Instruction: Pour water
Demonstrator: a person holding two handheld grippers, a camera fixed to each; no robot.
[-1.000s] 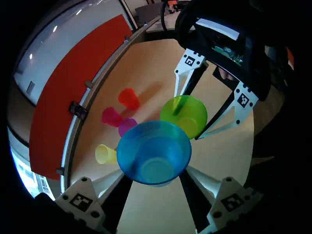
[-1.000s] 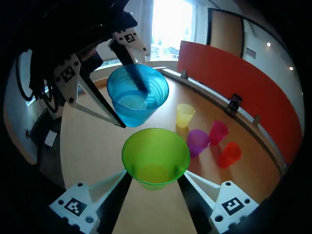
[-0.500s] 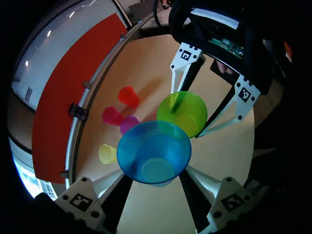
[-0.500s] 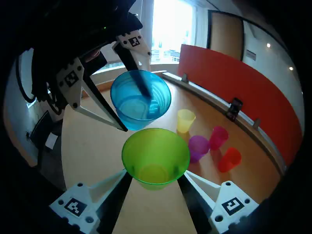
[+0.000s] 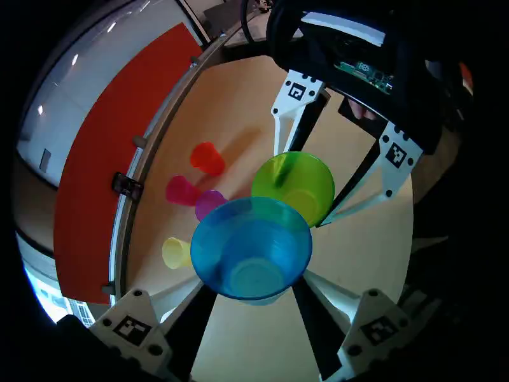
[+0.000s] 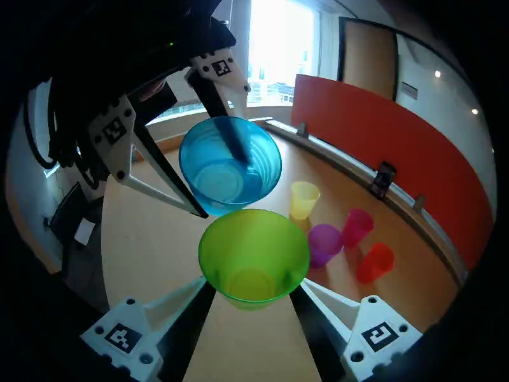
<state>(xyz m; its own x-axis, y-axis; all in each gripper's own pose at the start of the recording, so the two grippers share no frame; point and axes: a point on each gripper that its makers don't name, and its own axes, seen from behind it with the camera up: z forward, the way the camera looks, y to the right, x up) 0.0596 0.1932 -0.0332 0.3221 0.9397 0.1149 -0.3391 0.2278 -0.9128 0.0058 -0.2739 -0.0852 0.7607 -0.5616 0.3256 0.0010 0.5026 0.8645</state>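
Observation:
My left gripper [image 5: 253, 294] is shut on a translucent blue cup [image 5: 251, 247], held above the wooden table. My right gripper [image 6: 252, 298] is shut on a translucent green cup [image 6: 253, 256]. The two cups face each other with rims nearly touching: in the left gripper view the green cup [image 5: 294, 184] sits just beyond the blue one, held between the right gripper's white fingers [image 5: 287, 118]. In the right gripper view the blue cup [image 6: 229, 163] hangs tilted toward the green one, gripped by the left gripper's fingers [image 6: 127, 153]. I cannot tell whether either cup holds water.
Small cups stand in a cluster on the table [image 5: 242, 114]: orange [image 5: 207, 158], pink [image 5: 181, 190], purple [image 5: 208, 204] and yellow [image 5: 174, 252]. A red partition [image 5: 108, 146] with a rail borders the table's edge. A bright window [image 6: 280, 44] lies beyond.
The blue cup has tipped its mouth more toward the green cup and drawn slightly closer. Both grippers keep their hold.

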